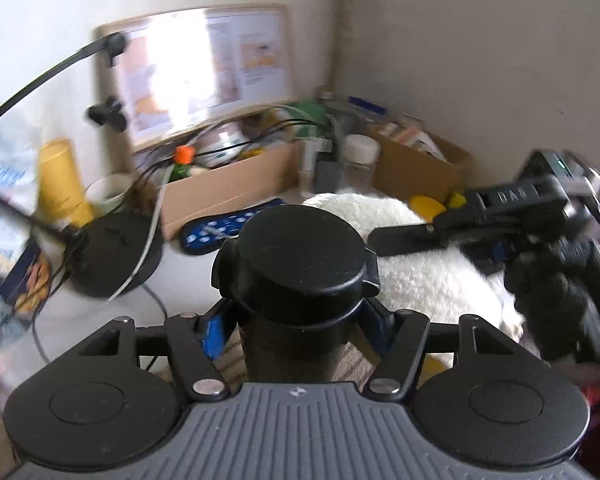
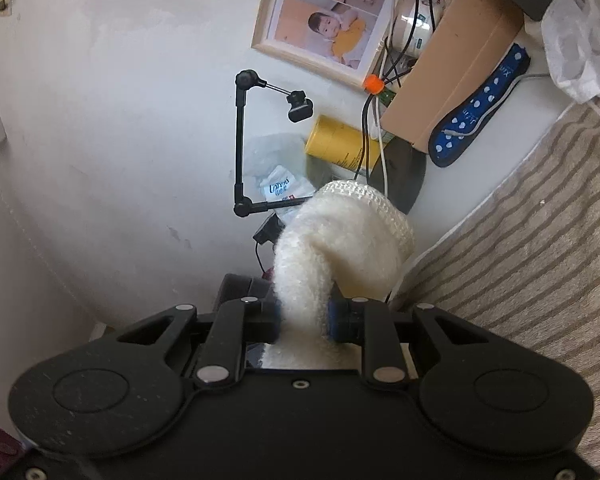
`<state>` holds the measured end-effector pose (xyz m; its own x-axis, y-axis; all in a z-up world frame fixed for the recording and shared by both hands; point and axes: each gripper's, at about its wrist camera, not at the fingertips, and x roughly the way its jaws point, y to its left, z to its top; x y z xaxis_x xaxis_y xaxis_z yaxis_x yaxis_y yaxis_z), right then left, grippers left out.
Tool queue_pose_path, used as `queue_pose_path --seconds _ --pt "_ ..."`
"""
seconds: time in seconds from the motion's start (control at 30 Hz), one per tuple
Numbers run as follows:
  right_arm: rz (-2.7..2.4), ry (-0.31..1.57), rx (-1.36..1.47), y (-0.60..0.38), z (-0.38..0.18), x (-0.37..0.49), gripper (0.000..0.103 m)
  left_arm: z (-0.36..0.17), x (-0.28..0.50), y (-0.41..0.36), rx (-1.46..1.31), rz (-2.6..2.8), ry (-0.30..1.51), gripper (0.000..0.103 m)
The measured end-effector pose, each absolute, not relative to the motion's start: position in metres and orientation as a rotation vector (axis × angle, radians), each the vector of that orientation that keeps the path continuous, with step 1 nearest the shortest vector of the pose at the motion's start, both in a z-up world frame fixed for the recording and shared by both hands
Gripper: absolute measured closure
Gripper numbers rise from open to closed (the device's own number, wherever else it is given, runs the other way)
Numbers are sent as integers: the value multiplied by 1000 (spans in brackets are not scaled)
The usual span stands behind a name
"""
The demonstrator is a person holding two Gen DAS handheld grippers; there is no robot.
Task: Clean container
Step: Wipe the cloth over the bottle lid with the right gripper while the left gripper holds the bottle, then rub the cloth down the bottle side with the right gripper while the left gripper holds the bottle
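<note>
Clamped between the pads of the left gripper (image 1: 296,320), a black container (image 1: 296,264) with its lid still on stands upright in the near centre of the left wrist view, held steady so the other hand can work on it. Just behind it and to the right, the right gripper (image 2: 303,316) is closed tightly on a bunched white fluffy cloth (image 2: 340,248), which billows out ahead of its fingers, apparently ready for wiping the container. Farther off, a cardboard box (image 1: 228,192), a yellow tube (image 1: 62,180) and a framed picture (image 1: 204,68) crowd the worktop (image 1: 188,280) against the wall.
</note>
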<state>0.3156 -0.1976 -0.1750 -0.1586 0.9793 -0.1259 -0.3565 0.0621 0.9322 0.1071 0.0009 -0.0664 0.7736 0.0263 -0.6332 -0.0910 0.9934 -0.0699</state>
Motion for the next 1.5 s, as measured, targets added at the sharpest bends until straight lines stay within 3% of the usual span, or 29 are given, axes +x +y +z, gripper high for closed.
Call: queue_pose_path --seconds 0.23,0.33,0.47,0.77,0.87,0.97,1.5 --pt "1408 1085 802 -210 -170 317 83 -66 119 27 54 -273 700 38" --pt "1404 1075 807 -211 -168 317 83 -65 124 26 36 -221 721 37" --pt "1400 1074 809 -210 -169 316 83 -66 116 15 -2 -151 740 28" --pt "1444 1095 802 -197 -170 313 83 -65 102 5 -152 49 675 28" --pt "1470 1098 777 -192 -167 312 83 -64 97 7 -161 67 648 28" --pt "1506 1092 733 -188 -161 308 83 -63 92 12 -153 68 638 38" --pt "1672 817 713 -190 -77 296 83 -67 74 8 -43 -20 608 39"
